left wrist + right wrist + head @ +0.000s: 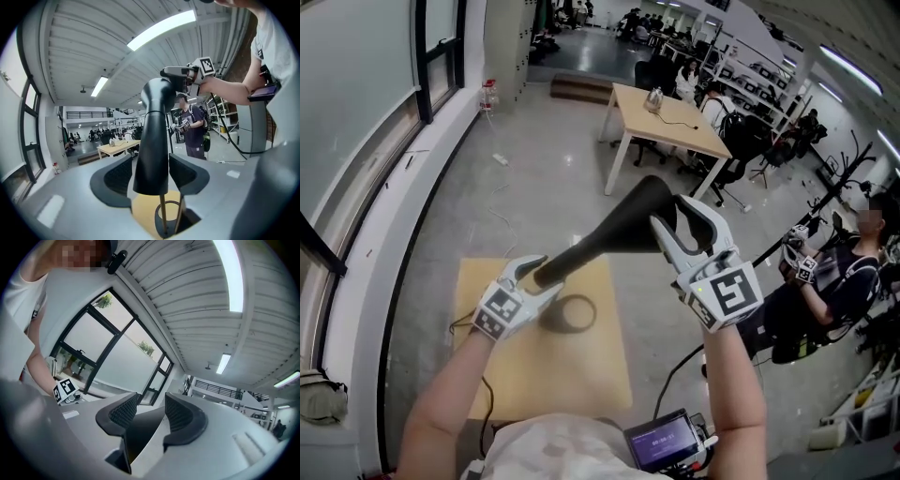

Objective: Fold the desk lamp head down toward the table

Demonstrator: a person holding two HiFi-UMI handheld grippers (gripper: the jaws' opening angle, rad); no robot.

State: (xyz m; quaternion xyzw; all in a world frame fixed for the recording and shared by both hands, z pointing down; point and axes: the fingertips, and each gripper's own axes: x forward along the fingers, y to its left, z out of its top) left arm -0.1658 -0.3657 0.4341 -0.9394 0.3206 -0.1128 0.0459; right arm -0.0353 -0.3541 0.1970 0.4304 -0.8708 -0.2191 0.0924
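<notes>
In the head view the black desk lamp (609, 234) slants from lower left up to its wide head at the upper right, over its ring-shaped base (569, 314) on the small wooden table (534, 384). My left gripper (536, 278) is at the lamp's narrow lower end. In the left gripper view the lamp's tapered body (152, 140) stands between the open jaws, with a thin gap at each pad. My right gripper (680, 230) sits at the lamp head, open; in the right gripper view the dark lamp head (136, 432) lies low between the spread pads (123, 411).
A second wooden desk (661, 117) stands beyond on the grey floor. A seated person (839, 267) holding grippers is at the right. Windows run along the left wall. A small screen device (661, 441) hangs at my waist, with a cable beside it.
</notes>
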